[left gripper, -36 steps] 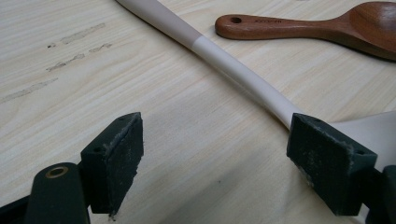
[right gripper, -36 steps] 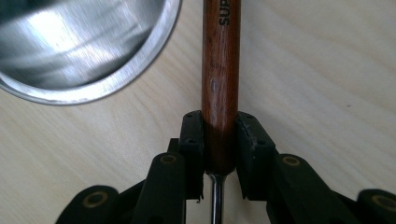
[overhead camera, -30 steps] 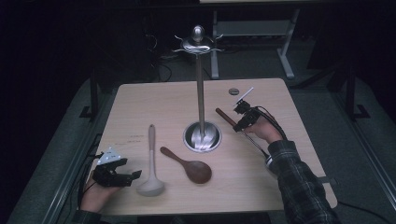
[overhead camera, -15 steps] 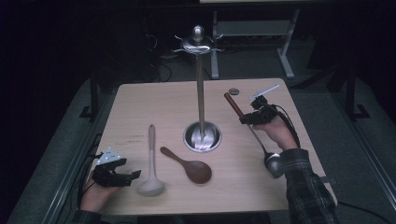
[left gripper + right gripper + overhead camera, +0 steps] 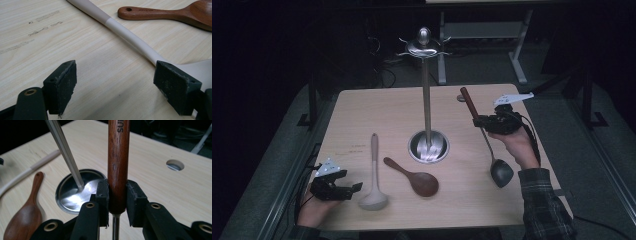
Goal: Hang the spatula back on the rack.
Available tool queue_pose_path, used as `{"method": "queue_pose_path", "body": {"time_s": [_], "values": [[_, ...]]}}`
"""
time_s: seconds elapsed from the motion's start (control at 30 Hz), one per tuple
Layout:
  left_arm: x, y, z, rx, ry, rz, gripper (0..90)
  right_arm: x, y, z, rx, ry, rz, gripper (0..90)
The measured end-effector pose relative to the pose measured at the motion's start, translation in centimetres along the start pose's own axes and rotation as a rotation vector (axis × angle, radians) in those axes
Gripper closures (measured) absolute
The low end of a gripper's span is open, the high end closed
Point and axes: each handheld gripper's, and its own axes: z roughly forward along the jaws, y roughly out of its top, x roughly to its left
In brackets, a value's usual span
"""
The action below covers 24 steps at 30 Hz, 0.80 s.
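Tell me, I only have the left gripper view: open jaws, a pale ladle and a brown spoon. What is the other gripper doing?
Observer: The right gripper is shut on the ladle with the wooden handle, gripping the wood near its lower end.
Operator: Is that ladle on the table?
Observer: No, it is lifted; its dark bowl hangs low, over the table, near the wrist.
Operator: Anything to hang it on?
Observer: A metal rack with hooks on top stands mid-table.

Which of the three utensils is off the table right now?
The ladle with the dark wooden handle, clamped in the right gripper. The pale ladle and wooden spoon lie flat on the table.
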Motion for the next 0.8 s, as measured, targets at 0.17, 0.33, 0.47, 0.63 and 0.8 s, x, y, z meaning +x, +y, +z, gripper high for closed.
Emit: {"method": "queue_pose_path", "body": {"time_s": [0.17, 0.33, 0.47, 0.63, 0.8], "values": [[0.0, 0.0, -0.1, -0.002, 0.002, -0.007, 18.2, 0.2, 0.1, -1.2, -0.064, 0.015, 0.004, 73.7], [0.1, 0.0, 0.0, 0.002, 0.003, 0.005, 18.2, 0.4, 0.4, -2.3, -0.121, 0.041, 0.002, 73.7], [0.0, 0.0, 0.0, -0.001, 0.002, -0.003, 18.2, 0.6, 0.7, -3.2, -0.180, 0.072, -0.002, 73.6], [0.0, 0.0, 0.0, -0.004, 0.001, -0.005, 18.2, 1.0, 1.0, -3.9, -0.229, 0.103, -0.018, 73.6], [0.0, 0.0, 0.0, -0.002, 0.003, -0.001, 18.2, 1.4, 1.5, -4.4, -0.259, 0.128, -0.023, 73.6]]}}
